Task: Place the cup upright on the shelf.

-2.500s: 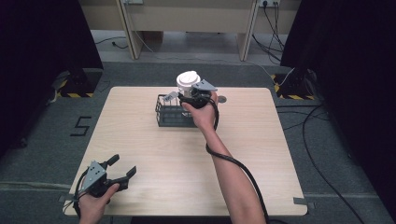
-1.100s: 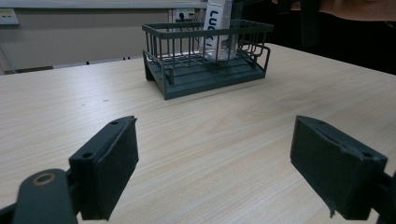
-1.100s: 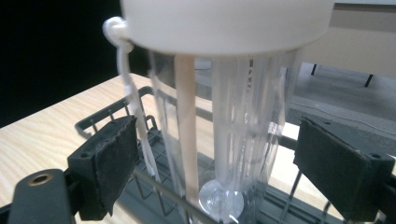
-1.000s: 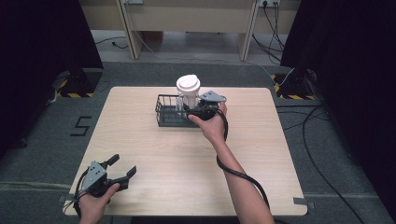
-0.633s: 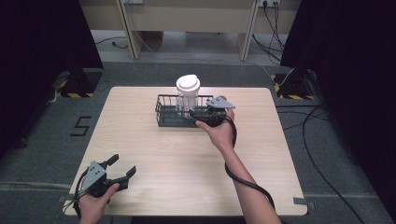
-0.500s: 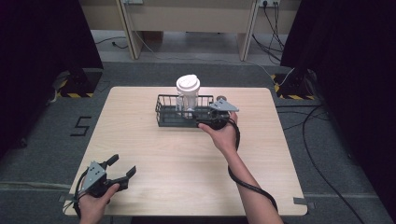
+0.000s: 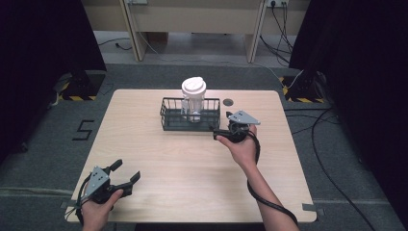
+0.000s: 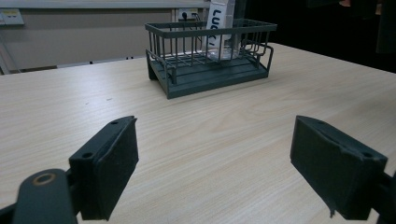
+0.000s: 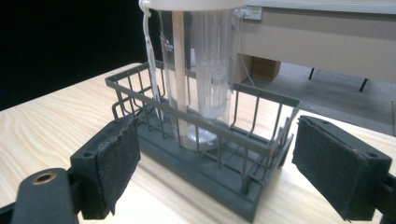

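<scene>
Right gripper (image 7: 217, 133) sits low at the near right corner of the wire basket (image 7: 190, 126), jaws spread wide and empty, released. From the right gripper view, the two black padded jaws frame the basket's end, with the clear tumbler (image 9: 201, 79) standing upright inside it, white lid on top and a pale straw or stick running down its side. The basket stands on the far middle of the surface (image 7: 192, 183), just beside the gripper's tips but not touching as far as I can tell.

How will that tumbler handle? Judging by the look, it's light, thin clear plastic, smooth-walled and likely slippery, and it may flex if squeezed hard. Tall and narrow too, so it could tip against the wires. Best hold, I'd say, is around the body above the basket rim and below the lid, with gentle pressure. The basket is stiff wire, easy to pinch at the rim if that's the move.

The right hand (image 7: 240, 147) reaches forward, forearm stretched diagonally up the surface, wrist level, cable looping back along the arm.

Left gripper (image 7: 122, 179) rests at the near left edge, well apart from the action, jaws open, nothing between them, pointed toward the basket across bare wood.
</scene>
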Available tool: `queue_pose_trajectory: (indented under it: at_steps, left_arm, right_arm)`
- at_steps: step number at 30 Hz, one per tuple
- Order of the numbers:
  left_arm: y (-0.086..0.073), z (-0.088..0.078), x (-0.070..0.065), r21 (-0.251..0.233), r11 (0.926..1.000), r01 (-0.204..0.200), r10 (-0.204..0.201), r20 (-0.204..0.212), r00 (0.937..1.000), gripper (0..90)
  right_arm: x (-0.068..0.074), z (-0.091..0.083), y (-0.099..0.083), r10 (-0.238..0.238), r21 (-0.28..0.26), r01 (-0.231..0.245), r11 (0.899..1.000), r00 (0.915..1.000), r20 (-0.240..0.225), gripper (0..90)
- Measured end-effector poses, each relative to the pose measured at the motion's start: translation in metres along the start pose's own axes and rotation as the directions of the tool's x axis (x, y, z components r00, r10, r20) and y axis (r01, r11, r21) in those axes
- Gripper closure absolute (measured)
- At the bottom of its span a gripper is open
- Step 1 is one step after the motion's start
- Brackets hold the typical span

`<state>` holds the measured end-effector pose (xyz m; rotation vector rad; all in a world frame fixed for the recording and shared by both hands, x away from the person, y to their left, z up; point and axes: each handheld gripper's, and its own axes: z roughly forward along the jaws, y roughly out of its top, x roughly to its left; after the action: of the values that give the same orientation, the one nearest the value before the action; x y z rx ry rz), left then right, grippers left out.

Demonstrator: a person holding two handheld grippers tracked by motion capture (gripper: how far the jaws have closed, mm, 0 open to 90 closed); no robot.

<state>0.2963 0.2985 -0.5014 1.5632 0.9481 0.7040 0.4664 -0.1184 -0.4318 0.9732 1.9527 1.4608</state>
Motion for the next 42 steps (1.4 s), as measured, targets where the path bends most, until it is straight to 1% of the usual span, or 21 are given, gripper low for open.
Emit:
queue_pose_trajectory:
  at_steps: [6,13,19,23,28,32,42]
  left_arm:
    - [0.000,0.000,-0.001,0.002,1.0000,-0.002,0.002,0.002,1.0000,14.7]
    - [0.000,0.000,-0.001,0.001,1.0000,0.000,0.000,0.000,1.0000,14.7]
    - [0.000,0.000,-0.001,0.003,1.0000,-0.003,0.003,0.000,1.0000,14.7]
    - [0.000,0.000,-0.001,0.004,1.0000,-0.003,0.003,0.000,1.0000,14.7]
    - [0.000,0.000,-0.001,0.004,1.0000,-0.003,0.003,0.000,1.0000,14.7]
    - [0.000,0.000,-0.002,0.005,1.0000,-0.003,0.003,0.001,1.0000,14.7]
    - [-0.001,0.001,-0.002,0.007,1.0000,-0.006,0.006,0.000,1.0000,14.7]
  right_arm:
    - [-0.003,-0.011,-0.007,-0.002,0.003,0.002,1.000,1.0000,0.007,15.5]
    - [-0.002,-0.023,-0.012,-0.011,0.005,0.011,1.000,0.9999,0.009,15.4]
    - [-0.001,-0.033,-0.014,-0.026,0.000,0.026,1.000,0.9996,0.010,15.3]
    - [0.000,-0.041,-0.019,-0.042,0.009,0.042,0.999,0.9990,0.013,15.3]
    - [-0.001,-0.048,-0.024,-0.049,0.015,0.049,0.999,0.9987,0.014,15.3]
    - [-0.005,-0.057,-0.030,-0.048,0.021,0.048,0.999,0.9986,0.023,15.3]
    - [-0.007,-0.071,-0.039,-0.041,0.021,0.040,0.999,0.9986,0.034,15.4]
